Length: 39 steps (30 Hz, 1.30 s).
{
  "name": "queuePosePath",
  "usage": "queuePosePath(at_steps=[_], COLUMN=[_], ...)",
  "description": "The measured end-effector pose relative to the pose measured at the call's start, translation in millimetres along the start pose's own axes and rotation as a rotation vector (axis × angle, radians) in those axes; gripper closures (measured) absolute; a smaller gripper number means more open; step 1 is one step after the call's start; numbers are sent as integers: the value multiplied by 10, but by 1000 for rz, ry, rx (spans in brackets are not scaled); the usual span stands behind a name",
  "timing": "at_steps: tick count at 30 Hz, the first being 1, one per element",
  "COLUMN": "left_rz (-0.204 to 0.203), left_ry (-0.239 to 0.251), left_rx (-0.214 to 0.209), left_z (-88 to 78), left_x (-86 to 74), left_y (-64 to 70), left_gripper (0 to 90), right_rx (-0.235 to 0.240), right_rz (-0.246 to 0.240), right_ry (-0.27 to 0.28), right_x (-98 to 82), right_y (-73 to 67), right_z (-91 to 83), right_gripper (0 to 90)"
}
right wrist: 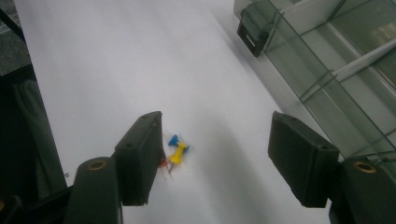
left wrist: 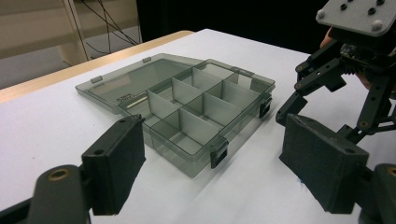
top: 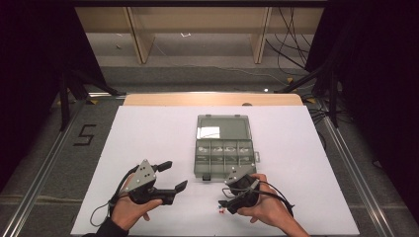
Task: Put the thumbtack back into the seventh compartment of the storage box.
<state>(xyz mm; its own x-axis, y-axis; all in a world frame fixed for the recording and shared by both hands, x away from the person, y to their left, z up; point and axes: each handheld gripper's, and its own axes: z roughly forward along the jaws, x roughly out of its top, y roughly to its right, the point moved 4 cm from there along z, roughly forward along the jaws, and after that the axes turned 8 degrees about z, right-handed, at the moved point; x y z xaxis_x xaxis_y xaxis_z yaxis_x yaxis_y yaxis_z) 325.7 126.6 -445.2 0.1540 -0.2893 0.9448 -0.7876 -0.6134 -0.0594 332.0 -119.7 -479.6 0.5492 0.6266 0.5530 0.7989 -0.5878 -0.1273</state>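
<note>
The right gripper (right wrist: 215, 158) is hovering over a small cluster of push pins (right wrist: 173, 153) low and left of centre in the right gripper view, its jaws gaping, nothing gripped. The yellow pin's long axis is running lower left to upper right. The compartment box (top: 225, 147) is sitting lid-open, mid-frame; sorting seems barely begun. The left gripper (top: 174, 177) is idling wide, empty.

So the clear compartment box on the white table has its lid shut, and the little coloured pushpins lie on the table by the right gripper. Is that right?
Not quite: the compartment box is open, its lid folded back flat on the white table, as the left gripper view shows. The rest holds: the pushpins lie on the table in front of the right gripper, whose jaws stand apart.
</note>
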Motion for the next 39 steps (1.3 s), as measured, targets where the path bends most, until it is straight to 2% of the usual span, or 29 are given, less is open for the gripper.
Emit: queuePosePath(at_steps=[6, 7, 9, 11, 12, 18, 31, 32, 34, 39], left_rz=[31, 19, 31, 14, 30, 27, 23, 41, 25, 31], left_ry=[-9, -12, -11, -3, -5, -9, -14, -14, -16, -14], left_rx=[-11, -10, -16, -19, -23, -22, -25, -27, -20, -18], left_z=[11, 13, 16, 26, 24, 19, 26, 26, 25, 21], left_x=[-16, -21, -21, -25, -24, -19, -29, -27, -30, -28], left_y=[18, 30, 28, 36, 30, 44, 46, 36, 38, 28], left_gripper=[207, 207, 207, 207, 207, 209, 219, 219, 219, 219], right_rx=[3, 1, 13, 19, 23, 35, 35, 28, 26, 30], right_rz=[-1, -21, -17, -22, -22, -42, -47, -47, -53, -53], right_ry=[-26, -17, -32, -40, -45, -86, -125, -121, -132, -137], right_x=[-25, -24, -31, -36, -40, -70, -111, -114, -118, -121], right_y=[4, 10, -15, -33, -43, -78, -92, -91, -88, -76], right_z=[20, 38, 43, 54, 63, 129, 195, 205, 210, 209], right_gripper=[455, 467, 497, 531, 541, 613, 682, 687, 707, 746])
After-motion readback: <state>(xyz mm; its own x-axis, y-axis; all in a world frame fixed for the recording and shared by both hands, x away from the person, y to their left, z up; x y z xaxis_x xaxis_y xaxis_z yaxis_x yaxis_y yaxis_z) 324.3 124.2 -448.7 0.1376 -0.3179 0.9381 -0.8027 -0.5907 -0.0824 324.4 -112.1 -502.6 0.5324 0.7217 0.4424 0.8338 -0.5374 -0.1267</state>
